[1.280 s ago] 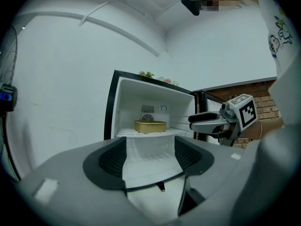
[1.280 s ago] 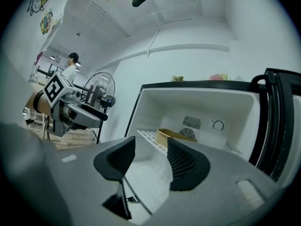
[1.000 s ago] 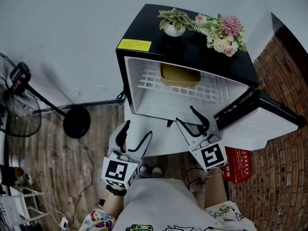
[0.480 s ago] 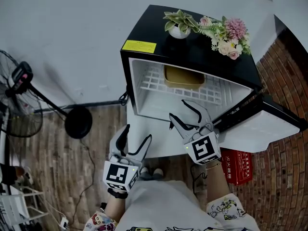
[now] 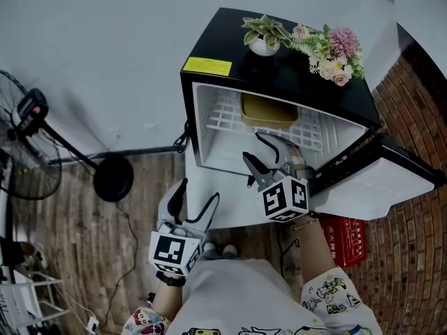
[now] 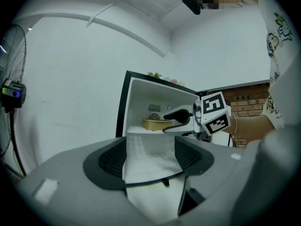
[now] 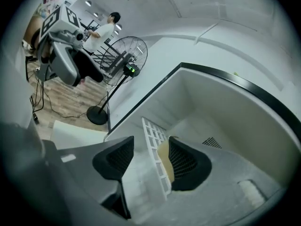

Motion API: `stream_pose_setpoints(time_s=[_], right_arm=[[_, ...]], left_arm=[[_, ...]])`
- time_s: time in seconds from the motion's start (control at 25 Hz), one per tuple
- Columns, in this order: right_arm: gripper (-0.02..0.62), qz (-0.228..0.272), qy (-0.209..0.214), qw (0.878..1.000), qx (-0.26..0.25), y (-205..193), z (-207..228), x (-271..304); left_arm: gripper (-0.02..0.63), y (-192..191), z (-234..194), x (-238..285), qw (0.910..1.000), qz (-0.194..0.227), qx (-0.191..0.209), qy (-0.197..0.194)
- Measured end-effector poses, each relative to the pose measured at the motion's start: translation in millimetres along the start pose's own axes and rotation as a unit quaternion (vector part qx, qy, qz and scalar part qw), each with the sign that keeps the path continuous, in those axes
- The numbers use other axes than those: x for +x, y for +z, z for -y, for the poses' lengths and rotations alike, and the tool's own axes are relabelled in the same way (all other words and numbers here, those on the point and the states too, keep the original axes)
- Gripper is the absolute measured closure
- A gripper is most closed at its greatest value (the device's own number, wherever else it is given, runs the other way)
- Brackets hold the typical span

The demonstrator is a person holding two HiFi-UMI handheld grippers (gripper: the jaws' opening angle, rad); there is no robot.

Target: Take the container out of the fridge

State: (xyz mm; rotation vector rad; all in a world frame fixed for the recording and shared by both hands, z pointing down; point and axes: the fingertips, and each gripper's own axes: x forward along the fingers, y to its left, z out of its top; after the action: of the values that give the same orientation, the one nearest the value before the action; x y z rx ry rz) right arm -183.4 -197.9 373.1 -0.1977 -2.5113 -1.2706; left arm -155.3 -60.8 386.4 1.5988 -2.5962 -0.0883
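Fridge point(image 5: 279, 75) stood open | container point(image 5: 267, 112) sat on the fridge's rack point(image 5: 222, 121), untouched — lift-out not yet done | right gripper point(image 5: 252, 146) gaped empty at the fridge mouth | left gripper point(image 5: 200, 189) gaped empty, outside it

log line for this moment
fridge: door open | container: on wire shelf | right gripper: open, aimed at container | left gripper: open, empty

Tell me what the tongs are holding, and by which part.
Nothing. Both the left tongs and the right tongs stand open and empty; the yellow container sits untouched on the wire shelf.
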Motion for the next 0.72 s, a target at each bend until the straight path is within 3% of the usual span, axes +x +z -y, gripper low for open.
stream_pose_setpoints(time_s=[0.36, 0.72], right_arm=[[0.347, -0.032, 0.0, 0.998, -0.044, -4.7, 3.3, 15.8], [0.287, -0.07, 0.026, 0.994, -0.083, -11.0, 6.5, 35.5]], left_arm=[[0.287, 7.9, -2.7, -2.2, 0.9999, 0.011, 0.003, -0.006], [0.287, 16.5, 0.2, -5.5, 0.9997, 0.022, 0.004, -0.009]])
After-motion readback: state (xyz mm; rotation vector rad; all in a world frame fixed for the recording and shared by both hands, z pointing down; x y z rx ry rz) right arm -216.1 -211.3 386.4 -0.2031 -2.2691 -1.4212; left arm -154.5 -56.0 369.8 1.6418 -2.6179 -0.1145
